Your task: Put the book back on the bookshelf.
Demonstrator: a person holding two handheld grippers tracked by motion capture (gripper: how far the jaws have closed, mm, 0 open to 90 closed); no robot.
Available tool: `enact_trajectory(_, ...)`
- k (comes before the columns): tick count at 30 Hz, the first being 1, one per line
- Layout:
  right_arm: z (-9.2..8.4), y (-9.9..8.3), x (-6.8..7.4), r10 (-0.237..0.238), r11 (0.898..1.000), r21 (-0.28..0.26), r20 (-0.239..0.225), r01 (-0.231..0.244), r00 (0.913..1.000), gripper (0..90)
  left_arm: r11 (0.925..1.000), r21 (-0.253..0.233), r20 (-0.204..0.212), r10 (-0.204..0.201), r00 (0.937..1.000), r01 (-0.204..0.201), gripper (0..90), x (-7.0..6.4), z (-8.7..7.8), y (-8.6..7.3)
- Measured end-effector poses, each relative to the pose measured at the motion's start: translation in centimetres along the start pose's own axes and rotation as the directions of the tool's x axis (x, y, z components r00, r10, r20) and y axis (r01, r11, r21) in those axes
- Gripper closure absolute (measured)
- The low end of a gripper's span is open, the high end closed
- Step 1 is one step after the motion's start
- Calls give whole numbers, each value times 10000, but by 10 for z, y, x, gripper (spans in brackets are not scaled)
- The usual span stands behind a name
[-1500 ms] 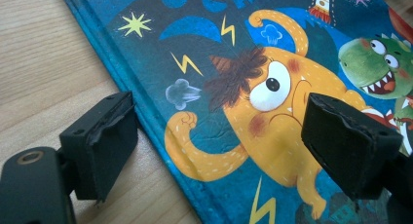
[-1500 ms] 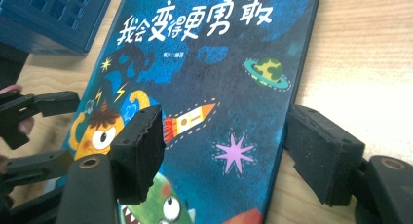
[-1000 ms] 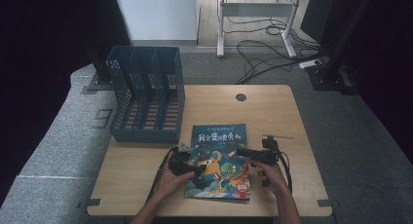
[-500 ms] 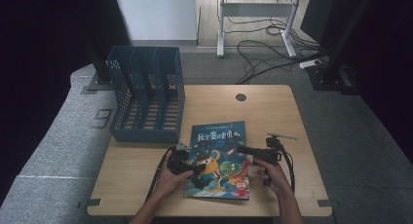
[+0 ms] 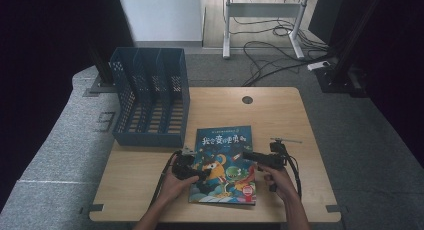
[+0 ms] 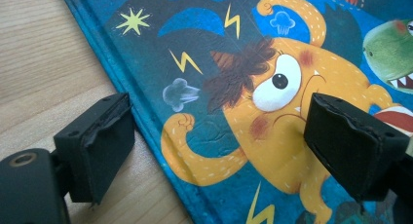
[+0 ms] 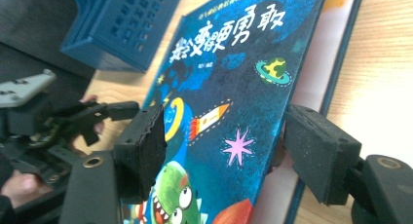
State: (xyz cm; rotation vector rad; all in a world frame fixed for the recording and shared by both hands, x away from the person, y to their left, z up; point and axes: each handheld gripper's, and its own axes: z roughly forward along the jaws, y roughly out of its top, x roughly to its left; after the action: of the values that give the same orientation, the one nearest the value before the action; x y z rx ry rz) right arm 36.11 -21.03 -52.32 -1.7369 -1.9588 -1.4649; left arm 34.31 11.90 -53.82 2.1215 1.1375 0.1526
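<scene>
Book: I am working on the blue hardcover picture book with cartoon monsters on its cover [image 5: 223, 165], lying near the front edge of the pale wooden counter [image 5: 280, 115], just in front of the rack.
Left tongs: I am holding the left tongs [image 5: 196, 173] at the book's left edge; in the left gripper view [image 6: 214, 146] the jaws are standing wide, one over bare wood and one over the cover, so they straddle the spine edge without pressing.
Right tongs: the right tongs [image 5: 248, 156] are sitting at the book's right side; in the right gripper view [image 7: 224, 146] the front cover appears raised off the white pages, between wide jaws that are not pinching it.
Why: I judge I am bracing the spine side so the cover can be lifted or gripped from the other.
Rack: the dark blue perforated plastic file rack [image 5: 150, 97] is standing upright at the counter's left rear, slots empty, likely the destination.
</scene>
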Motion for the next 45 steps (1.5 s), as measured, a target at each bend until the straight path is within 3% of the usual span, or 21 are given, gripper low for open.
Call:
enact_trajectory(8, 9, -3, -1, -396, 9986, 386, 783, 367, 9961, 312, 10000, -2, -111, 98, 9999, -98, 110, -1, 0, -1)
enact_trajectory(17, 16, -2, 1, -690, 9954, 752, 1334, 593, 9887, 314, 9999, 5, -59, 115, 9999, -115, 123, 0, 0, -1)
enact_trajectory(20, 23, -3, 1, -1048, 9887, 1257, 1839, 823, 9774, 321, 10000, 51, 164, -4, 9999, 3, 134, 3, -2, -1)
enact_trajectory(23, 24, -1, 1, -1028, 9896, 1186, 1898, 812, 9764, 323, 10000, 65, 277, -40, 9996, 39, 137, 4, -3, -1)
enact_trajectory(26, 29, 3, 4, -1141, 9869, 1374, 2231, 847, 9681, 293, 9999, 87, 334, -88, 9994, 85, 138, 4, -4, -1)
enact_trajectory(27, 34, 8, 9, -1378, 9822, 1599, 2567, 986, 9566, 283, 9999, 89, 320, -53, 9995, 50, 138, 4, -4, -1)
enact_trajectory(30, 41, 15, 14, -1599, 9738, 2049, 3070, 989, 9382, 283, 9999, 81, 352, -84, 9993, 81, 135, 4, -4, -1)
enact_trajectory(33, 45, 23, 16, -1534, 9673, 2423, 3221, 753, 9342, 290, 9998, 66, 423, -174, 9990, 171, 135, 5, -4, -1)
enact_trajectory(34, 45, 23, 16, -1534, 9673, 2423, 3221, 753, 9342, 290, 9998, 68, 439, -177, 9989, 174, 135, 6, -4, -1)
enact_trajectory(35, 44, 28, 14, -1271, 9652, 2578, 3117, 449, 9417, 298, 9997, 70, 485, -218, 9986, 215, 136, 6, -4, -1)
enact_trajectory(36, 44, 28, 14, -1271, 9652, 2578, 3117, 449, 9417, 298, 9997, 64, 512, -224, 9984, 221, 136, 6, -4, -1)
enact_trajectory(38, 42, 34, 13, -948, 9638, 2663, 2899, 149, 9524, 300, 9997, 78, 578, -231, 9981, 227, 137, 8, -5, -1)
enact_trajectory(43, 38, 38, 11, -628, 9652, 2613, 2653, -91, 9621, 313, 9998, 65, 550, -214, 9983, 211, 137, 7, -5, -1)
enact_trajectory(45, 31, 42, 13, -552, 9668, 2556, 2327, -63, 9710, 313, 9998, 86, 503, -160, 9986, 156, 136, 7, -5, -1)
